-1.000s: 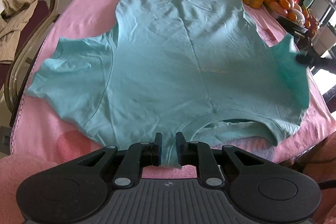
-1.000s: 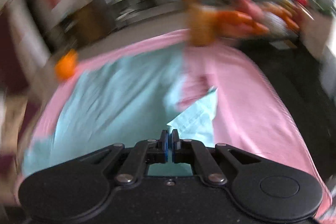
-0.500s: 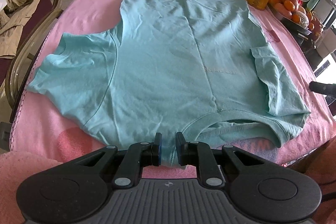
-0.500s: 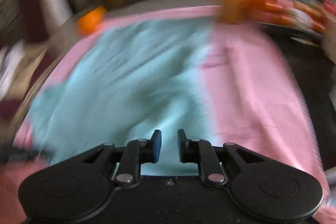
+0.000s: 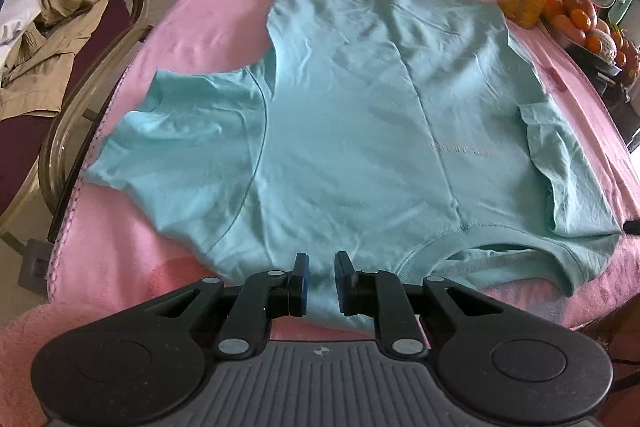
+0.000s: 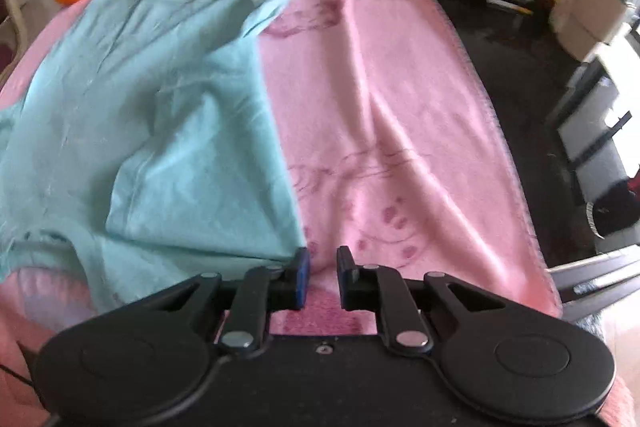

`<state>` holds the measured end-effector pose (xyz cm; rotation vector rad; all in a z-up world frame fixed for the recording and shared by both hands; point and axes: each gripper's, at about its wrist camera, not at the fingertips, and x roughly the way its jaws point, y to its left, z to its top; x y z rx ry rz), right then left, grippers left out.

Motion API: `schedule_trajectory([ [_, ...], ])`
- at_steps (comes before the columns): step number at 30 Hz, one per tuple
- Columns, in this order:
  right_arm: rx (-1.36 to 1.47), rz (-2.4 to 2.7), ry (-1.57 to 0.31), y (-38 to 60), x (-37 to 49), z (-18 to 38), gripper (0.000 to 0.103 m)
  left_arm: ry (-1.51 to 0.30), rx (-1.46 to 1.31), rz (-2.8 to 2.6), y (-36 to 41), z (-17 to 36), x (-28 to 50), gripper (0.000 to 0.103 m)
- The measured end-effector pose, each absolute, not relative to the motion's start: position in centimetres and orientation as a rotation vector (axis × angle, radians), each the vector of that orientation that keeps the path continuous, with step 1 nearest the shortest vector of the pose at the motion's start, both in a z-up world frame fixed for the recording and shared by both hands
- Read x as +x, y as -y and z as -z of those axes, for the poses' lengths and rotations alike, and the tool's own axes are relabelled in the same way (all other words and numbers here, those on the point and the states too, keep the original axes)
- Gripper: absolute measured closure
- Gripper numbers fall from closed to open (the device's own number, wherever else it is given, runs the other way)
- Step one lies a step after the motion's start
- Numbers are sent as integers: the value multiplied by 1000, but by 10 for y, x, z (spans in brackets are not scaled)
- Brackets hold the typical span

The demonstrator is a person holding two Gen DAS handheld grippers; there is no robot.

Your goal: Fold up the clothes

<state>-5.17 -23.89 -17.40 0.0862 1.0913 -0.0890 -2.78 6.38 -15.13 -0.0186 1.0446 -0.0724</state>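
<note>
Left gripper jaws parted a little, T-shirt fabric at the shoulder lying between them, pads not visibly pinching. Right gripper jaws a small gap apart, nothing in them, hovering over the pink blanket just off the shirt's edge. Shirt lies spread flat on the blanket-covered tabletop, collar nearest. Progress: right sleeve already folded inward onto the body; left sleeve still spread out, body folds all left. Versus a second ago: right jaws were shut on that sleeve, mid-carry; now released and pulled clear. Left barely shifted.
</note>
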Motion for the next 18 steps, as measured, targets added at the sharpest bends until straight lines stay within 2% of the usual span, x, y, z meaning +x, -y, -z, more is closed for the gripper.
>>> schedule_trajectory([
  [3,177,-37,-1027,224,-50,157,89,-1044,8,140,-54,150,-31,87],
  [5,209,-165,-1033,204,-50,154,86,-1046,42,203,-44,149,-37,80],
  [7,183,-260,-1044,184,-57,156,75,-1053,90,259,-34,150,-47,75],
  [9,133,-333,-1053,164,-66,160,70,-1059,143,271,-25,154,-52,74],
  [15,-57,-373,-1061,129,-86,177,71,-1052,250,237,-11,163,-51,74],
  [17,-141,-359,-1056,123,-84,182,72,-1043,276,242,-8,163,-52,80],
  [18,-188,-345,-1047,120,-84,184,80,-1041,278,243,-9,162,-51,90],
])
